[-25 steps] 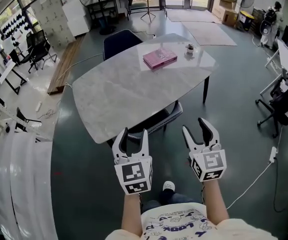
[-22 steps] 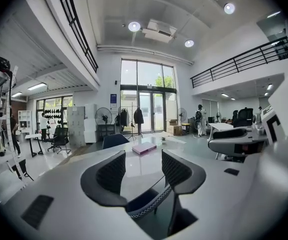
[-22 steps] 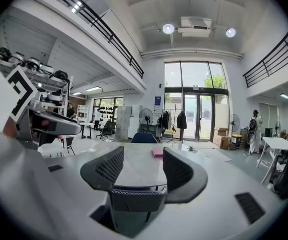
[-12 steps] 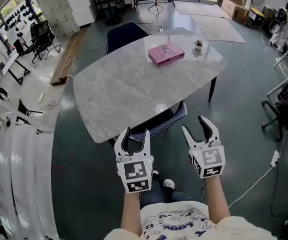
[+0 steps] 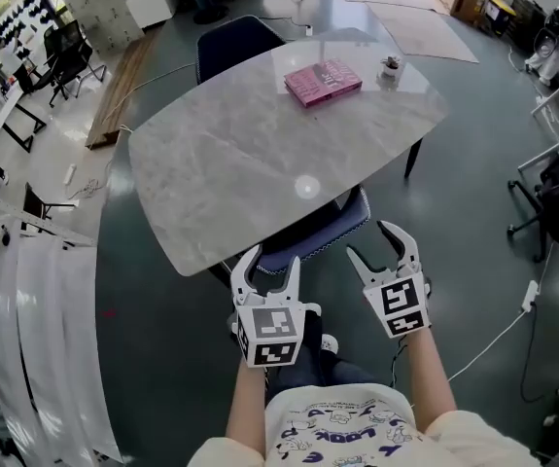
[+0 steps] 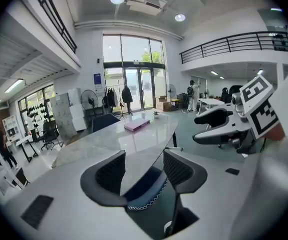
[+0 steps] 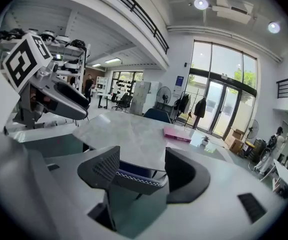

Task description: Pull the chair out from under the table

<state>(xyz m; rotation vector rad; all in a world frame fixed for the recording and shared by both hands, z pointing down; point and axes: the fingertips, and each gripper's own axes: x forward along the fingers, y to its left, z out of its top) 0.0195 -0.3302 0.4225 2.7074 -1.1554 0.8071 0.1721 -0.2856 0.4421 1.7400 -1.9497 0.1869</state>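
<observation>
Most of the blue chair [image 5: 323, 233] is hidden under the table's [image 5: 221, 163] near edge. A second chair [image 5: 232, 43] is partly hidden behind its far edge. The little thing [image 5: 390, 67] at the far corner cannot be made out.

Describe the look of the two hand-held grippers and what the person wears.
Both the left hand-held gripper and the right hand-held gripper are white with curved black-padded jaws and a cube of black-and-white square markers. The person wears a pale short-sleeved shirt with blue print.
</observation>
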